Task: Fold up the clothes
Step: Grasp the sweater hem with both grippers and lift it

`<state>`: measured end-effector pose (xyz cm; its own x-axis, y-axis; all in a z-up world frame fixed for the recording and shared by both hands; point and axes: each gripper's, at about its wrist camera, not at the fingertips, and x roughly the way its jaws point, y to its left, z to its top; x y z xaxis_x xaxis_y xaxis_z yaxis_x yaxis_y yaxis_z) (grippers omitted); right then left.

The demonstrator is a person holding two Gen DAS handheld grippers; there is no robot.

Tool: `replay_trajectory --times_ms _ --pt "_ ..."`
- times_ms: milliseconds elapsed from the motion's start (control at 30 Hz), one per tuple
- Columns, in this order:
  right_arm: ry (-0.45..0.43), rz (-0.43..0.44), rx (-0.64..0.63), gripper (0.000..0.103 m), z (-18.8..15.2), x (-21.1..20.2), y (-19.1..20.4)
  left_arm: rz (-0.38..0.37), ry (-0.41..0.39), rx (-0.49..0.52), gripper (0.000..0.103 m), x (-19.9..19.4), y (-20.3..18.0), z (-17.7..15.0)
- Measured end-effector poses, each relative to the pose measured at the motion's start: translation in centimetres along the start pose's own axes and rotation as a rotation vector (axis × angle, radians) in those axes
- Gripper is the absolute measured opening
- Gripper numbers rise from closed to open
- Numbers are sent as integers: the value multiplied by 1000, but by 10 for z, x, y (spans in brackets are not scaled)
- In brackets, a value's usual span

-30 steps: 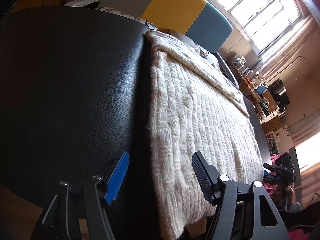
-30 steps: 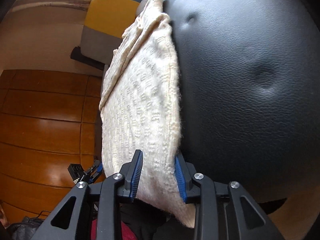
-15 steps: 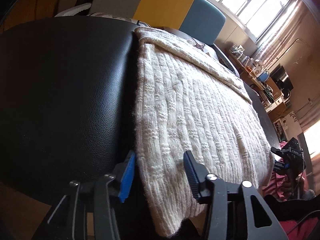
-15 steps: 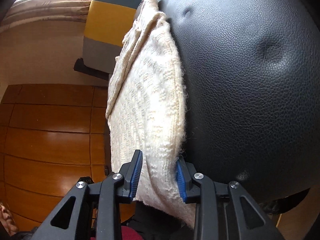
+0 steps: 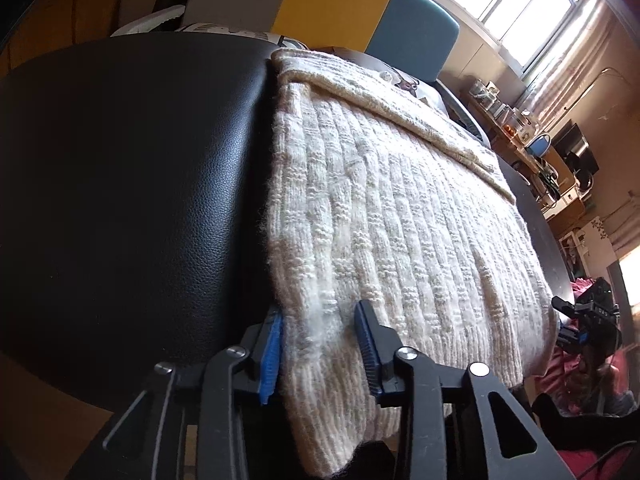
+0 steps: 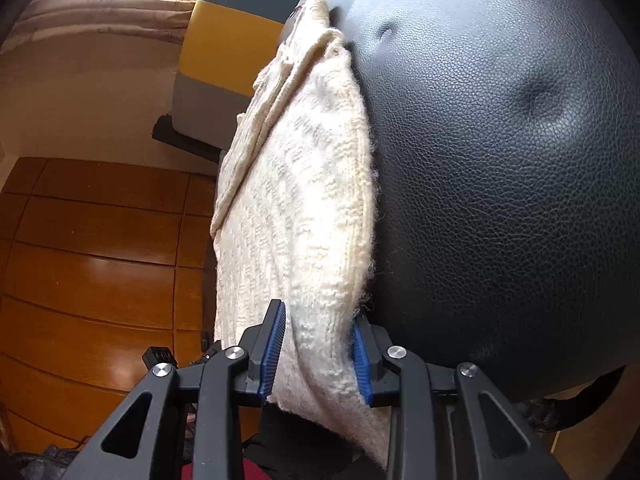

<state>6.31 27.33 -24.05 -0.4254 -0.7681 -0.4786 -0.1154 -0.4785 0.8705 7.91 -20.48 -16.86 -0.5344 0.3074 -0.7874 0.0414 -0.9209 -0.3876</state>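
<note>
Gripping the sweater's (image 6: 296, 216) near corner, the right claw (image 6: 316, 354) anchors the hem; the left claw (image 5: 320, 354), jaws opening, straddles the opposite corner for folding.

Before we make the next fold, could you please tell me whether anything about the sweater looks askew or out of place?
Nothing looks damaged. The sweater lies flat on the black cushion, though its near edge hangs over the cushion's front, and a folded strip runs slantwise across the far end.

We are in a lived-in home room: a sunlit window with beige curtains (image 5: 532, 12), a cluttered wooden side shelf (image 5: 532, 148), orange-brown wooden floorboards (image 6: 92, 264), and a grey, yellow and blue upholstered headboard (image 5: 360, 12).
</note>
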Motion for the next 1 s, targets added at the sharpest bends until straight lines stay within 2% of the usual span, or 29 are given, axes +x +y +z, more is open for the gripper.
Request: replay_trajectory --times_ms 33,133,267,300,333,400,433,500,533,633,800,900,1000 --pt "-16 -5 -17 30 -3 0 1 -9 0 -5 57 0 -2 0" --pt "-49 -27 -76 31 -9 1 8 -18 2 -11 69 2 -8 2" --pt "-35 -18 -21 31 -7 1 5 4 -12 6 71 3 -14 0" --pt "-21 -21 -19 31 -7 2 6 15 -16 10 67 3 -14 -1" --pt "-10 -26 -20 31 -6 2 7 43 -19 25 52 3 -15 -1" --pt "-7 -50 -50 31 -7 4 12 89 -23 53 32 3 -13 -1" --pt "2 -74 -78 30 -6 6 16 82 -25 36 24 2 -8 0" --pt "16 -146 -123 19 -6 10 25 61 -27 -1 16 0 -1 0" --pt "17 -178 -147 15 -8 11 29 63 -30 -5 14 -1 0 0" --pt "19 -256 -215 15 -13 12 40 78 -42 23 12 -1 -5 -1" --pt "37 -268 -287 18 -21 11 45 106 -59 64 14 2 -12 0" --pt "29 -264 -312 19 -21 12 46 114 -59 45 17 4 -11 1" --pt "17 -270 -313 19 -29 -7 42 130 -55 47 19 5 -13 2"
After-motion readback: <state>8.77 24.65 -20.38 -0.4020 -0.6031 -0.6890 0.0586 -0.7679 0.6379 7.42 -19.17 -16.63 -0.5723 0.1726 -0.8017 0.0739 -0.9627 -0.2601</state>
